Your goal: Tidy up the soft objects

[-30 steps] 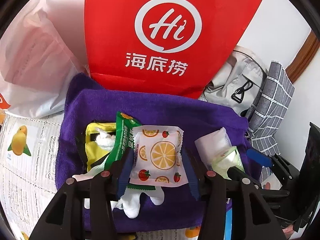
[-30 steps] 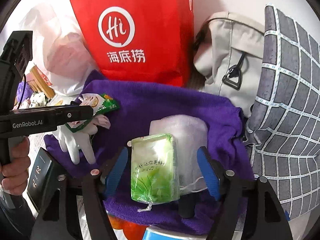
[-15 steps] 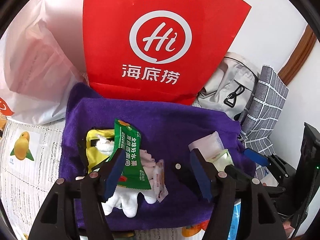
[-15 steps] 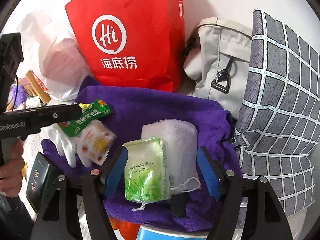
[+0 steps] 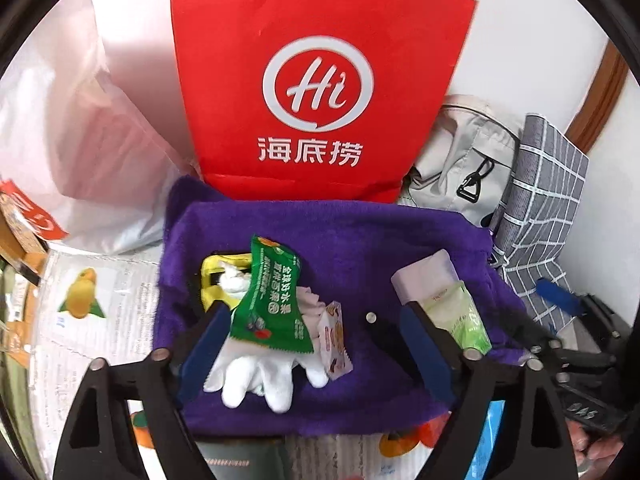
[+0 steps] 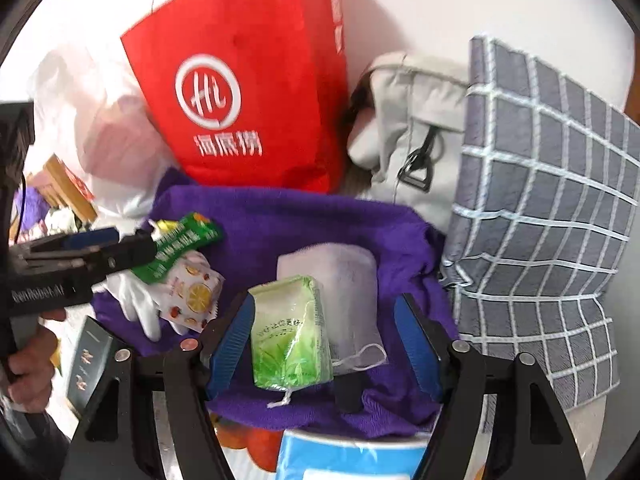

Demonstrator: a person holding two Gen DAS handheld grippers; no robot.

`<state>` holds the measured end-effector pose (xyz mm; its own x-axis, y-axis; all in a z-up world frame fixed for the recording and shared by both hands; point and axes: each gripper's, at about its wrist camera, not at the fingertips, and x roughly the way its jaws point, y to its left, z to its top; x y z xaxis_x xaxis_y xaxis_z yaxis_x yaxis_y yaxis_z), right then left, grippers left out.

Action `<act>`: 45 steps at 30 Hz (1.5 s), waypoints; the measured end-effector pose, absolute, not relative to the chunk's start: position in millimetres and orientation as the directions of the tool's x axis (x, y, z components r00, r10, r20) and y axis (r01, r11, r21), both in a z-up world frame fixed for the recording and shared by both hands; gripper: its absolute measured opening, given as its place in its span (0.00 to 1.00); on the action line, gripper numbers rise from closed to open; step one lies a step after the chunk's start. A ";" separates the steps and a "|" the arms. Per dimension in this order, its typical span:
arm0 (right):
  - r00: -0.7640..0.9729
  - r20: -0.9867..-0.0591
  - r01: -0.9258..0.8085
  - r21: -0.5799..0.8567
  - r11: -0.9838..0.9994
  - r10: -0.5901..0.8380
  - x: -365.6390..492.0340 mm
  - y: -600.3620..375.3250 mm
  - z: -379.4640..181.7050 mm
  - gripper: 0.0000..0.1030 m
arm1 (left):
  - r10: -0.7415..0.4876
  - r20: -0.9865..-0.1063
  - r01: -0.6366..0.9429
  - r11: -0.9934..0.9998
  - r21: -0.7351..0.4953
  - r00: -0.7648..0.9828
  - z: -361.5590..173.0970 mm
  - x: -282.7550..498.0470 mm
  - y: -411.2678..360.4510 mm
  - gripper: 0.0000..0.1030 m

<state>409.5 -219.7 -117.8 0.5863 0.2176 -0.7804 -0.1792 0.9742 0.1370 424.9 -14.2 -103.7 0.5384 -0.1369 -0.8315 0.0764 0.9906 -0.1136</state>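
Dropped, fruit-print packet (image 5: 335, 338) lies beside white glove (image 5: 260, 372) (purple towel (image 5: 360, 240)); both tongs opening, empty

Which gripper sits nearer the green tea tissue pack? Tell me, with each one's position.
Right. The right gripper straddles the green tea tissue pack, its opening jaws clear of it. The left gripper hangs off to the side over the white glove, jaws opening too.

A plain white wall (image 5: 520, 20) stands behind, with brown wooden trim (image 5: 600, 96) at right.
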 end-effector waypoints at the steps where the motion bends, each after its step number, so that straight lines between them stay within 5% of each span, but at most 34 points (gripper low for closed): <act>1: 0.598 -0.772 -0.164 0.144 0.976 0.215 402.8 -222.6 -112.7 0.83 | -0.126 -0.834 0.071 0.992 -0.104 0.538 -99.6 419.5 -13.9 0.89; 10: 0.655 -0.743 -0.101 0.089 0.991 0.133 333.9 -228.0 -82.3 0.99 | -0.100 -0.825 0.075 0.995 -0.070 0.557 -55.8 347.4 -14.6 0.90; 24: 0.673 -0.735 -0.033 0.080 0.996 0.081 185.7 -217.6 -43.7 1.00 | -0.107 -0.736 0.085 0.994 -0.067 0.669 2.5 182.1 -19.2 0.90; 45: 0.717 -0.696 -0.007 0.056 0.998 0.044 37.0 -230.9 -24.7 1.00 | -0.106 -0.675 0.072 0.994 -0.078 0.730 5.3 37.3 -24.1 0.90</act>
